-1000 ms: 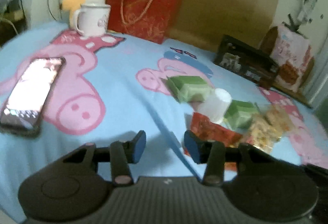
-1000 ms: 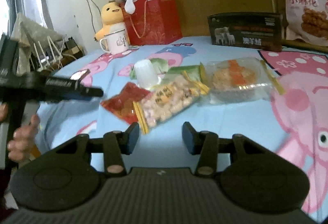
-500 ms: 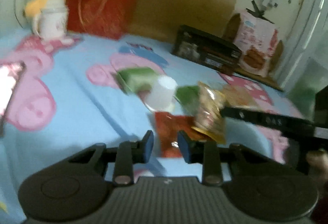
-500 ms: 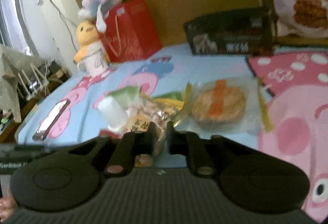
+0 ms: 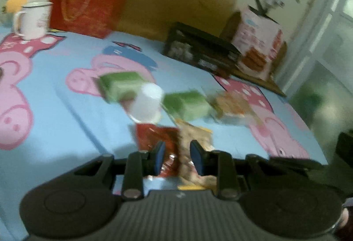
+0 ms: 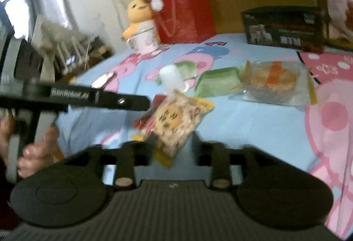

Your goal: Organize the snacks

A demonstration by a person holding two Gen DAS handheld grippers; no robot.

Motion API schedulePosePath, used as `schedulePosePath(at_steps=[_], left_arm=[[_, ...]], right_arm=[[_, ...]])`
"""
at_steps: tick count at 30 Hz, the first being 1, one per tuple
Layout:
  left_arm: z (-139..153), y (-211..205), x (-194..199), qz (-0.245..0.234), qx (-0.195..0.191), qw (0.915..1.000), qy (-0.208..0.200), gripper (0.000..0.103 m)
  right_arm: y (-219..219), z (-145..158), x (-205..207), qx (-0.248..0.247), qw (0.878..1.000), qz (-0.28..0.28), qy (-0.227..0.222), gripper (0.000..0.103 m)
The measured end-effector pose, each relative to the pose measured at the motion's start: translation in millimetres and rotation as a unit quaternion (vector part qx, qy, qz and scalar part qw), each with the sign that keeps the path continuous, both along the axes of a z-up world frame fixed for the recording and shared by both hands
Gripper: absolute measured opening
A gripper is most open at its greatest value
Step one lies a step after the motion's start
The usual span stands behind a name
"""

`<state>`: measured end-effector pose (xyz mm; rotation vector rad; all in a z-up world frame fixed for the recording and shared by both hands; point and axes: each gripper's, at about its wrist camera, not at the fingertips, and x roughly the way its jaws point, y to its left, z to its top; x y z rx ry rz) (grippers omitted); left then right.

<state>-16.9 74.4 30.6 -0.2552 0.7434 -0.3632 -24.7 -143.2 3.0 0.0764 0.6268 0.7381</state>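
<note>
Your left gripper [image 5: 177, 158] has closed on the crinkly red packet [image 5: 157, 138] — right gripper's [image 6: 173, 148] jaws just reopened, spread around the clear peanut-snack bag [image 6: 174, 122], lower centre.

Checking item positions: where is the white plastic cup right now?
Left wrist view: the white plastic cup lies centre frame on the blue sheet, between two green packets.

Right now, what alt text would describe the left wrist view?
The left claw is closed on a beige snack bag and red packet. Beyond, on a blue cartoon bedsheet, lie two green packs and a white cup.
</note>
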Motion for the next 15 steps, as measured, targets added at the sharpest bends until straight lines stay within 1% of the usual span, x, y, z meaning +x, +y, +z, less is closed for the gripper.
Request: schedulePosePath(at_steps=[2,3,5,7,8,11,15], left_arm=[[-6,-11,1,-0.01,0.016,0.9998,0.007,0.026],[-10,-16,2,-0.017,0.016,0.9996,0.016,0.027],[-13,-24,0,-0.028,0.018,0.9993,0.017,0.029],[-13,-31,-4,-0.027,0.038,0.9989,0.008,0.028],[-12,-32,-4,-0.027,0.037,0.9989,0.007,0.027],[-2,-29,-3,-0.031,0.019,0.9993,0.002,0.024],[24,-32,6,-0.036,0.01,0.9988,-0.031,0.024]], right_arm=[[12,-6,-6,-0.036,0.999,0.017,-0.017,0.054],[17,-7,-8,-0.044,0.998,0.019,-0.032,0.054],[27,-8,-10,-0.058,0.997,0.029,-0.049,0.047],[33,-7,-12,-0.069,0.995,0.033,-0.063,0.041],[34,-6,-12,-0.069,0.995,0.033,-0.067,0.039],[27,3,-11,-0.059,0.995,0.02,-0.082,0.027],[17,21,-2,-0.04,0.992,0.006,-0.116,0.026]])
